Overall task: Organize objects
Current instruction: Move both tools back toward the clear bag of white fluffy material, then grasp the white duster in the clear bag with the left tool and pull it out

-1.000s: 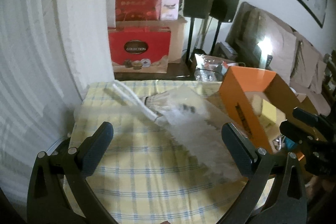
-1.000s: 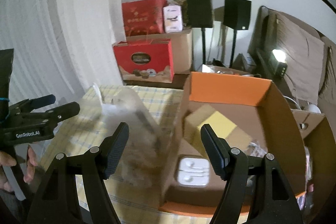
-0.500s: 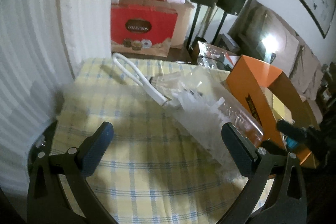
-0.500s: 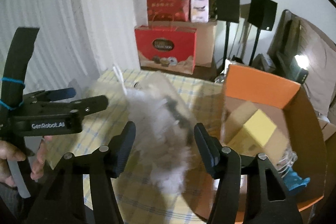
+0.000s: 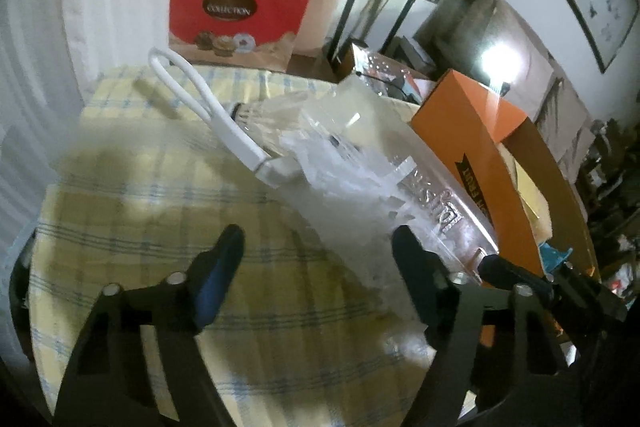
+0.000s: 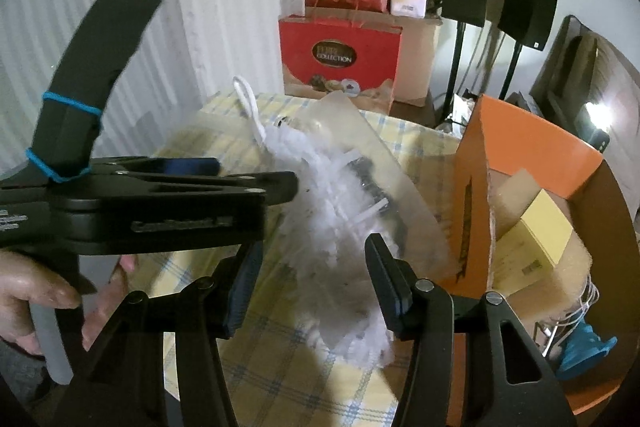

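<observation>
We find clear bag (image 6: 336, 211) of white shreds on desk (image 5: 160, 227), beside orange box (image 6: 532, 163), unboxed. Left tongs (image 5: 318, 267) and right tongs (image 6: 310, 291), jaws just narrowing, half-open, straddle bag; no grip. Boxing remains.

Both grippers, left (image 5: 318, 259) & right (image 6: 312, 279), dropped toward clear bag (image 6: 340, 195); jaws closing, not gripping yet.

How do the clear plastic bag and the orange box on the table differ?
The clear plastic bag is see-through and soft; the orange box is opaque, stiff cardboard. The bag lies flat on the checked tablecloth; the box stands with walls up and its top open. The bag has a white handle loop; the box shows none. Both hold smaller items.
</observation>
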{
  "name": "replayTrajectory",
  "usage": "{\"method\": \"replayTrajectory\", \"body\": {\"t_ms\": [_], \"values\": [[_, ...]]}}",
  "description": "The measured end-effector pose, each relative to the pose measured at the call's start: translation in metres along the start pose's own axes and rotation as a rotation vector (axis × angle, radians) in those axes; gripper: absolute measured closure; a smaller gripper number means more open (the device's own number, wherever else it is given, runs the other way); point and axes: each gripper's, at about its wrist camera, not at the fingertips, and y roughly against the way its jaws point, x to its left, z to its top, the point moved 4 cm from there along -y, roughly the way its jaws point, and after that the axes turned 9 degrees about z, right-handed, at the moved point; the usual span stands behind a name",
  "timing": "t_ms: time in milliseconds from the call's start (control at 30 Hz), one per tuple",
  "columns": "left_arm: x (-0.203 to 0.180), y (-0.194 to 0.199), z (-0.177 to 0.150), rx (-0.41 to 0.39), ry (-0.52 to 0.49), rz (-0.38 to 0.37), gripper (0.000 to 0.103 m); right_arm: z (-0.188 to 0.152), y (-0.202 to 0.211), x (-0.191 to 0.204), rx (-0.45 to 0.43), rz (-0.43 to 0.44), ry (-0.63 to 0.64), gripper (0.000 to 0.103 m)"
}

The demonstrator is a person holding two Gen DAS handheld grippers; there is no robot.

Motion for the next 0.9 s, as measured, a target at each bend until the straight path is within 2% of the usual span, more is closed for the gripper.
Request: {"method": "replayTrajectory", "body": {"t_ms": [200, 267, 333, 567, 600, 700, 733, 767, 800, 833, 867, 900], "values": [[-0.01, -0.014, -0.005, 0.05, 0.0, -0.053, 0.069, -0.002, -0.005, -0.001, 0.015, 0.005, -0.002, 0.049], [-0.011, -0.017, -0.006, 0.064, 0.007, -0.08, 0.09, -0.003, -0.005, -0.002, 0.017, 0.007, -0.005, 0.049], [-0.011, -0.016, -0.007, 0.071, 0.013, -0.095, 0.102, -0.003, -0.006, -0.003, 0.017, 0.013, -0.012, 0.049], [-0.002, 0.005, -0.001, 0.022, 0.046, -0.128, 0.102, -0.002, -0.006, -0.001, 0.018, 0.023, -0.017, 0.049], [-0.001, 0.007, 0.0, 0.007, 0.068, -0.101, 0.102, -0.002, -0.007, -0.001, 0.019, 0.025, -0.017, 0.049], [0.0, 0.001, 0.002, 0.04, 0.079, -0.093, 0.1, -0.003, -0.01, 0.0, 0.03, 0.021, -0.016, 0.049], [0.001, -0.002, 0.001, 0.051, 0.09, -0.098, 0.093, -0.004, -0.01, 0.0, 0.032, 0.021, -0.017, 0.049], [0.002, -0.005, 0.0, 0.059, 0.102, -0.102, 0.077, -0.005, -0.01, 0.001, 0.032, 0.023, -0.018, 0.049], [0.003, -0.007, -0.001, 0.062, 0.116, -0.106, 0.067, -0.005, -0.009, 0.001, 0.033, 0.025, -0.018, 0.049], [0.003, -0.008, -0.002, 0.059, 0.131, -0.109, 0.049, -0.006, -0.009, 0.001, 0.035, 0.023, -0.016, 0.049], [0.002, -0.008, -0.002, 0.054, 0.141, -0.111, 0.043, -0.006, -0.008, 0.001, 0.036, 0.02, -0.014, 0.049], [0.0, -0.009, -0.002, 0.052, 0.148, -0.118, 0.043, -0.007, -0.008, 0.0, 0.039, 0.017, -0.012, 0.049]]}}
